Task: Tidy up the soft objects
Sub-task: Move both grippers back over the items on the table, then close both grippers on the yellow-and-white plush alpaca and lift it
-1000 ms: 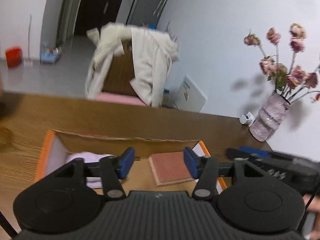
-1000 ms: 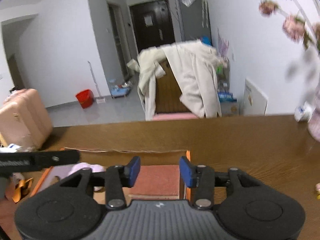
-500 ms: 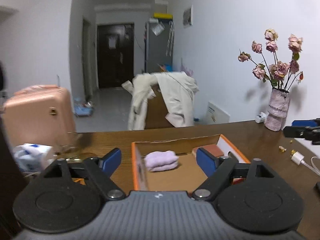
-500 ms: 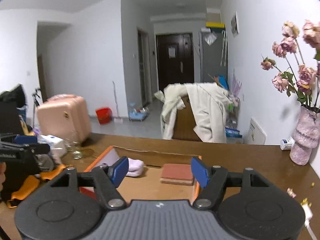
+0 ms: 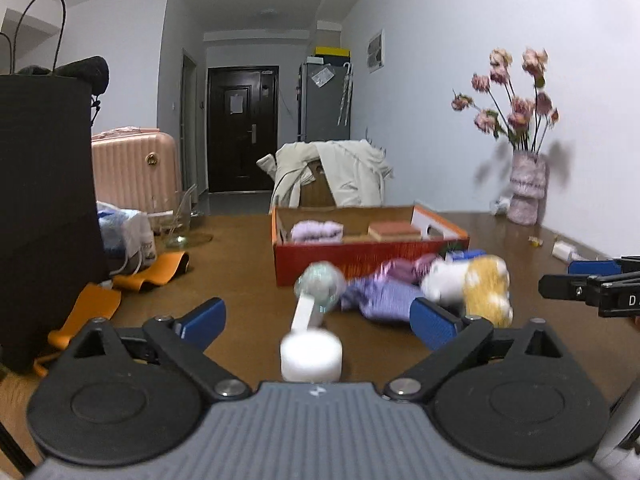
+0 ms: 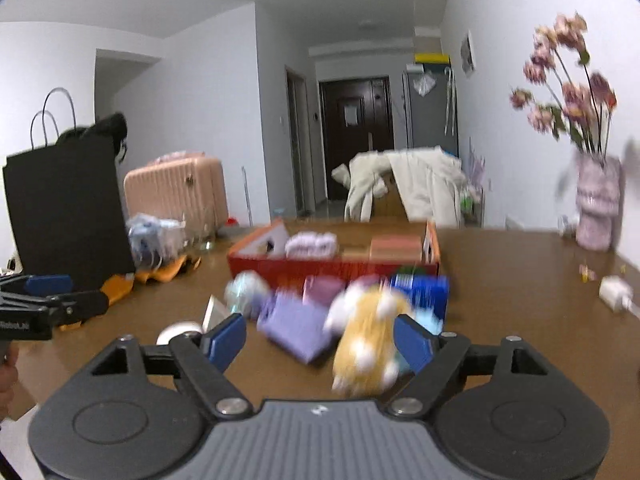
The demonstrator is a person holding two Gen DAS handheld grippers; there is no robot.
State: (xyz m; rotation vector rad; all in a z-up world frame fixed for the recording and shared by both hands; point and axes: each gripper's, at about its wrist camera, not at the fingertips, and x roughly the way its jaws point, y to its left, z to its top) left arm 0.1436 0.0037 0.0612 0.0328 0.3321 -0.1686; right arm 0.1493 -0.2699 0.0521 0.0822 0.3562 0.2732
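An orange box (image 5: 360,268) (image 6: 332,268) on the brown table holds a lavender rolled towel (image 5: 316,231) (image 6: 311,244) and a reddish pad (image 5: 394,231) (image 6: 396,247). In front of it lie a purple cloth (image 5: 380,296) (image 6: 294,326), a yellow-and-white plush toy (image 5: 486,288) (image 6: 366,344) and a white stand with a clear globe (image 5: 311,354). My left gripper (image 5: 320,320) hangs over the stand, jaws opening, pads touching nothing. My right gripper (image 6: 319,340) is opening above the cloth and the blurred plush, gripping neither.
A black paper bag (image 5: 44,216) and a pink suitcase (image 5: 134,170) stand on the left, with orange straps (image 5: 148,276) on the table. A vase of flowers (image 5: 526,194) and a white charger (image 6: 614,298) sit on the right. A blue box (image 6: 424,290) lies by the plush.
Both grippers have drawn back from over the box and their jaws have spread wide. The box now sits farther off, and the cloth, plush and stand have come into view.
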